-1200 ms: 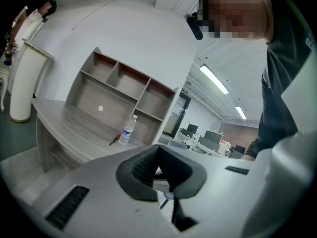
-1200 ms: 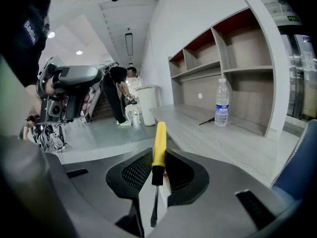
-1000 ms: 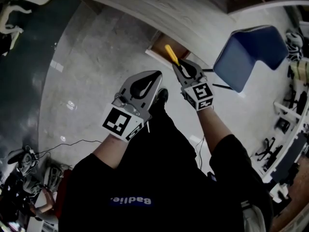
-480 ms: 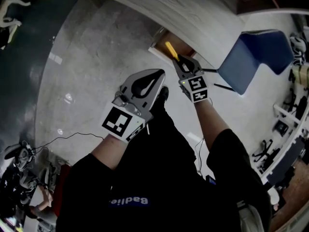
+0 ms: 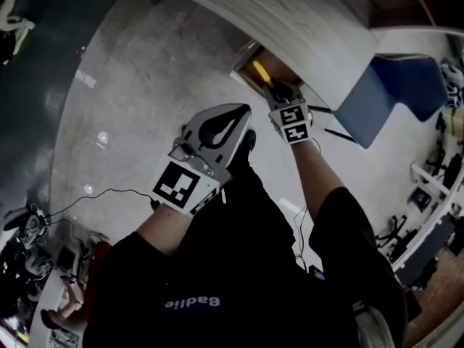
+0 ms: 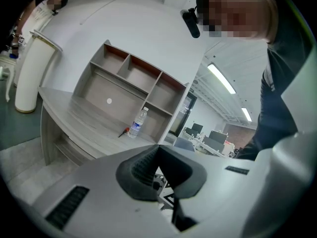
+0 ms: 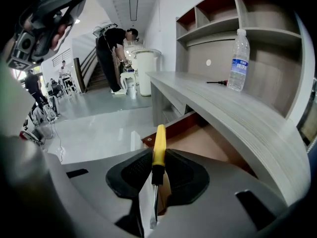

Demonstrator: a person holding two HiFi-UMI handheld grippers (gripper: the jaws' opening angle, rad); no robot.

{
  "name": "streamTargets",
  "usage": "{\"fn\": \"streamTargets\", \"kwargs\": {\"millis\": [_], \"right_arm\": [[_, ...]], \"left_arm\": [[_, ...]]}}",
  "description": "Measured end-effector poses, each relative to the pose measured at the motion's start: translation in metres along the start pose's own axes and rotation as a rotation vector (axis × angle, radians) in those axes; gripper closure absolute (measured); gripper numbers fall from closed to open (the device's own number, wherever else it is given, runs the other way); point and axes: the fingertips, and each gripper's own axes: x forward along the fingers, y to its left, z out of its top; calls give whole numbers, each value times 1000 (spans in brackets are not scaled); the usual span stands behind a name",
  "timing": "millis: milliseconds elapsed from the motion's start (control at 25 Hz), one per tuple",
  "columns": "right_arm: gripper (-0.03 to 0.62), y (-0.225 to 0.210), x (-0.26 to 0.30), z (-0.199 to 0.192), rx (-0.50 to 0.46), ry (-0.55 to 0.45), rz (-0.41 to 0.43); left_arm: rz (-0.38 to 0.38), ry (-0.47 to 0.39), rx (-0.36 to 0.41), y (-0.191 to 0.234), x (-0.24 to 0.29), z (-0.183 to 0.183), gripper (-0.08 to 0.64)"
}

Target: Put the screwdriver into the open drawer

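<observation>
My right gripper [image 5: 275,90] [image 7: 158,152] is shut on a screwdriver [image 5: 259,72] [image 7: 158,143] with a yellow handle, a black collar and a thin metal shaft. The handle sticks out past the fingertips and the shaft runs back between the pads. It hangs just above the open wooden drawer [image 5: 284,65] [image 7: 166,128] under the grey desk [image 7: 223,108], pointing steeply down at it. My left gripper [image 5: 241,110] [image 6: 158,147] is held in front of the person's body, nearly level, its jaws together with nothing between them.
On the desk stand a water bottle [image 7: 238,61] [image 6: 140,123] and a small red-handled tool [image 7: 218,83]. A blue chair [image 5: 395,89] is right of the drawer. A white cylindrical bin [image 7: 146,78] and a standing person [image 7: 111,58] are farther along the room. A cable [image 5: 109,198] lies on the floor.
The right gripper has sunk toward the open drawer with the screwdriver still in it. The left gripper has hardly moved.
</observation>
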Motion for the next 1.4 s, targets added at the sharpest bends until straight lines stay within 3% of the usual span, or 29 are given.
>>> {"fn": "streamTargets", "kwargs": {"millis": [1400], "right_arm": [[489,-5,65,-39,-251,258,55]], "left_arm": [[49,-7,-25,25,-5,-10,558]]}}
